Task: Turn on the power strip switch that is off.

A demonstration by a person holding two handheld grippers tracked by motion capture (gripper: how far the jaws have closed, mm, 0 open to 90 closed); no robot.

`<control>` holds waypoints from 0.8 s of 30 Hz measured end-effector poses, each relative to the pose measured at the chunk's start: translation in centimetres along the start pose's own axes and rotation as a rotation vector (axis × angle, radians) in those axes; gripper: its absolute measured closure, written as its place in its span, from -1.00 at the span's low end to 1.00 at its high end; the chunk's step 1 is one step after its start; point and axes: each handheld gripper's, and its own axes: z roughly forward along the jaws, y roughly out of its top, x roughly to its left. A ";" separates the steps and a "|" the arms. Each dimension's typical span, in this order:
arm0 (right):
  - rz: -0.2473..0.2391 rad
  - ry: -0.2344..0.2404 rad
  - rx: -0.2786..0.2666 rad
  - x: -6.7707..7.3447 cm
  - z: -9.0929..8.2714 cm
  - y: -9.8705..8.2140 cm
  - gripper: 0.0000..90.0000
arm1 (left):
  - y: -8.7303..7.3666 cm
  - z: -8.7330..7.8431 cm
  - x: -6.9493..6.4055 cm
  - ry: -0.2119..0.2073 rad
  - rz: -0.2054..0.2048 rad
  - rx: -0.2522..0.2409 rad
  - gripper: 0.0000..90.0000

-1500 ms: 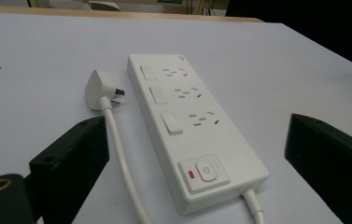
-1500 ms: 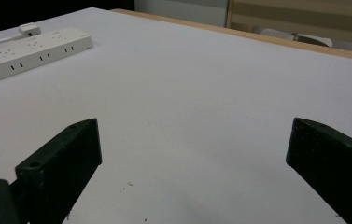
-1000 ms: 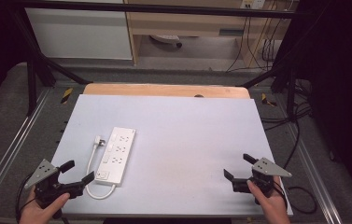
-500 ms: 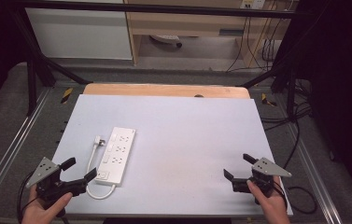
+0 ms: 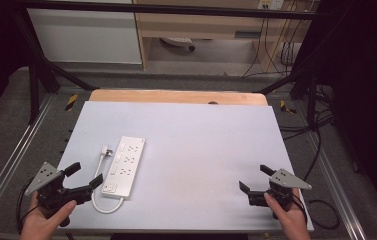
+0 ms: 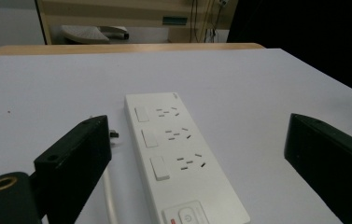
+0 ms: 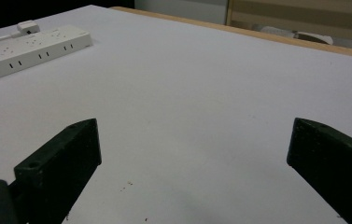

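One white power strip [image 5: 124,165] lies flat on the pale grey table [image 5: 201,145], toward 8 o'clock of the tabletop in the high view, its long axis running roughly from 6 to 12. It carries three switches and three socket groups in a row, plus one power button at the near end, as my left gripper view shows [image 6: 183,158]. One white cord [image 5: 101,200] loops out of that near end and curls back up the strip's 9 o'clock side to one plug [image 5: 105,150], which rests on the table just beside the strip.

I hold two grippers. My left gripper [image 5: 83,180] sits at the table's 7 o'clock corner, its two black jaws spread wide and holding nothing, pointed at the strip's near end and close to it without touching; in its own view the strip lies between the two jaws. My right gripper [image 5: 255,179] hovers at 5 o'clock, well apart from the strip, its two jaws likewise spread and empty; in the right gripper view the strip [image 7: 29,49] appears far off at 10 o'clock.
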 end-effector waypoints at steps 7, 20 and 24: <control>-0.004 0.000 0.003 0.1 0.1 0.0 -0.92 | 0.8 0.7 -0.2 -0.016 0.015 0.005 -0.86; 0.000 0.001 0.005 0.0 0.0 0.0 -0.93 | 1.6 2.3 -0.7 -0.031 0.034 0.037 -0.86; 0.001 0.000 0.005 0.0 0.0 0.0 -0.93 | 1.7 2.6 -0.6 -0.027 0.035 0.042 -0.86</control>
